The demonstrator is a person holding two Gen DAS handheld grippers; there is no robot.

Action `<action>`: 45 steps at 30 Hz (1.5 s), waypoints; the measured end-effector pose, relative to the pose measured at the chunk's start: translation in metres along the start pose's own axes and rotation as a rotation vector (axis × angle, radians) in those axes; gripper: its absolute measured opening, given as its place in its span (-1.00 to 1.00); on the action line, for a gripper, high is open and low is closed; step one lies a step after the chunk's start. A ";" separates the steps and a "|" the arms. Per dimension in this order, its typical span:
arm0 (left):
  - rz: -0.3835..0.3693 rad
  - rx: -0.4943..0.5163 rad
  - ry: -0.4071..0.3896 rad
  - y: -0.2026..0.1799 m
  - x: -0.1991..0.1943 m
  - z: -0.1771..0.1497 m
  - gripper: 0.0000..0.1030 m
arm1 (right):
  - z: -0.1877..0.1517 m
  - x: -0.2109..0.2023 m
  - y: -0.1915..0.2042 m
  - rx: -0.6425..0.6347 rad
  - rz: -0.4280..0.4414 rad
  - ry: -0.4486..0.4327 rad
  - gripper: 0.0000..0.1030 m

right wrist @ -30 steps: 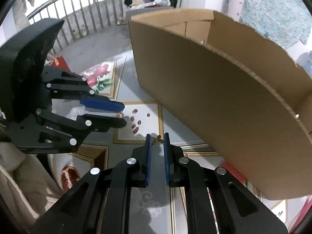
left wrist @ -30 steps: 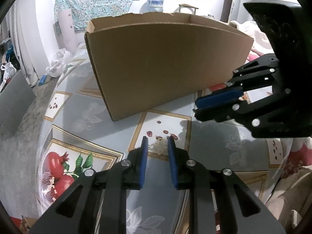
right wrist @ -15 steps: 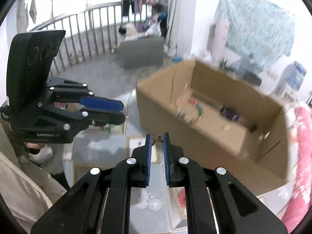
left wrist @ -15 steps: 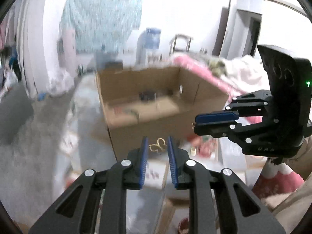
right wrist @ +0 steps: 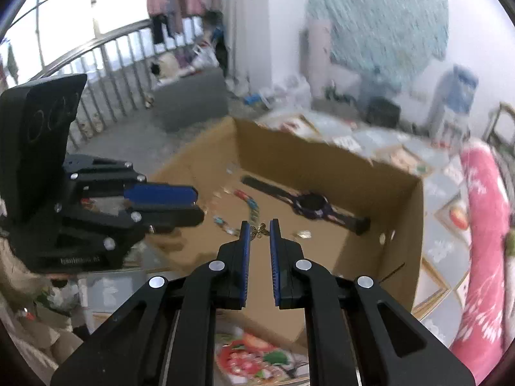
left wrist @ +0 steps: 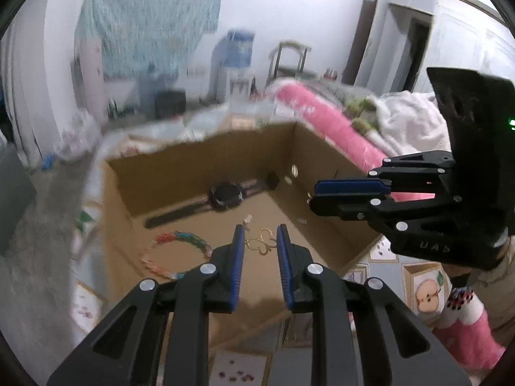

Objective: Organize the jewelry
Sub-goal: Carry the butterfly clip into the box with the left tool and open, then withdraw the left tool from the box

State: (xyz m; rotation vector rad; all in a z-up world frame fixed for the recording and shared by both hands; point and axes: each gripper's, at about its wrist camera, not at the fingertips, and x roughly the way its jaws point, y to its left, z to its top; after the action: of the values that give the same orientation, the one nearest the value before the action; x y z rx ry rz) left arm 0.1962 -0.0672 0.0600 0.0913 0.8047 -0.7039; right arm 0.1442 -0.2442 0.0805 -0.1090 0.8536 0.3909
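Now over the cardboard box (left wrist: pixel 206 148), both tongs loaded. Left tongs (left wrist: pixel 259 244) pinching a gold butterfly pendant (left wrist: pixel 261 245) by its edges at the very tips; right tongs (right wrist: pixel 258 232) nearly closed on a smaller dark butterfly charm (right wrist: pixel 260 231). Below on the box floor: black watch (left wrist: pixel 225 194) and beaded bracelet (left wrist: pixel 180 241). Risks, as judged: such shallow tip grips could slip mid-carry; letting go too near the box wall could send a piece out onto the patterned surface (left wrist: pixel 383 270); dropping onto the bracelet could tangle things.

Bright window (right wrist: pixel 64 32) glare, background perhaps motion-blurred, edges warped.
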 end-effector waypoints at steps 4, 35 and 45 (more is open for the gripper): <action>-0.034 -0.088 0.091 0.012 0.034 0.010 -0.62 | 0.000 0.018 -0.010 0.035 -0.021 0.052 -0.81; -0.109 -0.229 -0.090 0.037 -0.044 0.025 0.36 | -0.020 -0.072 -0.031 0.193 -0.035 -0.174 -0.30; -0.057 -0.185 -0.122 0.022 -0.120 -0.055 0.70 | -0.077 -0.099 0.012 0.190 0.033 -0.181 -0.26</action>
State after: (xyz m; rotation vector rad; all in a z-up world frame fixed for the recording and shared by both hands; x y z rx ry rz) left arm 0.1176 0.0334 0.1004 -0.1409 0.7541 -0.6788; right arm 0.0263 -0.2813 0.1048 0.1154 0.7104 0.3428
